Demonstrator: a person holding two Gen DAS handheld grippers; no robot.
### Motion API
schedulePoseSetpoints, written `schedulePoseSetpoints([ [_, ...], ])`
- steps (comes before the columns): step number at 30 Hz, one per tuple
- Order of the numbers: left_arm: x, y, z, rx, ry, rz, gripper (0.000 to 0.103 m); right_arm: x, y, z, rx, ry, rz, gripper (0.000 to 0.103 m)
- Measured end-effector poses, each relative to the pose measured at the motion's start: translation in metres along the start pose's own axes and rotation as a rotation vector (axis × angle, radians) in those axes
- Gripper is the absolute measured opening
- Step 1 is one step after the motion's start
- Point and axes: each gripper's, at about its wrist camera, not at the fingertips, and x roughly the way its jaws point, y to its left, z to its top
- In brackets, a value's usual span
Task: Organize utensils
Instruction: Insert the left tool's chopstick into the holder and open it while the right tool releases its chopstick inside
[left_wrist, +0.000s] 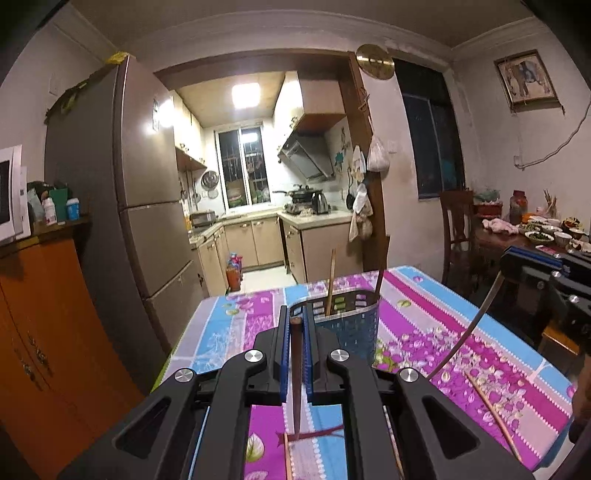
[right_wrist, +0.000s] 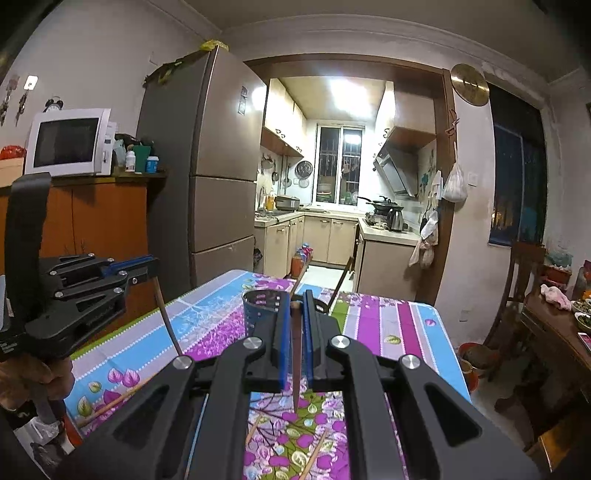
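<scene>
Two grippers (left_wrist: 295, 325) (right_wrist: 294, 306) each clamping chopstick (left_wrist: 295, 369), R view only: microwave (right_wrist: 66, 142)

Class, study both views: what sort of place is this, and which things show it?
Most likely a home dining room beside a kitchen: a fridge, a microwave, and a table with a floral cloth.

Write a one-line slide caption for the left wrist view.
Left tongs grip a dark chopstick just short of the blue holder on the flowered tablecloth.
</scene>
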Motion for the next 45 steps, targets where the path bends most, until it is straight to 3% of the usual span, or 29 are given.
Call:
schedulePoseSetpoints([
  [13, -0.007, 0.008, 0.101, -0.014, -0.193, -0.047, 0.008, 0.009, -0.019, 0.07, 0.016, -0.124, 0.026, 0.005],
  [21, 0.033, 0.007, 0.142, -0.059, -0.287, -0.135, 0.008, 0.051, -0.037, 0.102, 0.06, -0.177, 0.026, 0.005],
  [29, 0.111, 0.012, 0.118, -0.079, -0.311, -0.128, 0.008, 0.126, -0.058, 0.074, 0.132, -0.115, -0.002, 0.005],
  [36, 0.181, 0.013, 0.063, -0.065, -0.162, -0.132, 0.008, 0.169, -0.061, 0.034, 0.208, -0.008, 0.028, 0.005],
  [45, 0.196, 0.017, 0.025, -0.074, -0.097, -0.12, 0.013, 0.18, -0.056, 0.01, 0.229, 0.066, 0.042, 0.006],
])
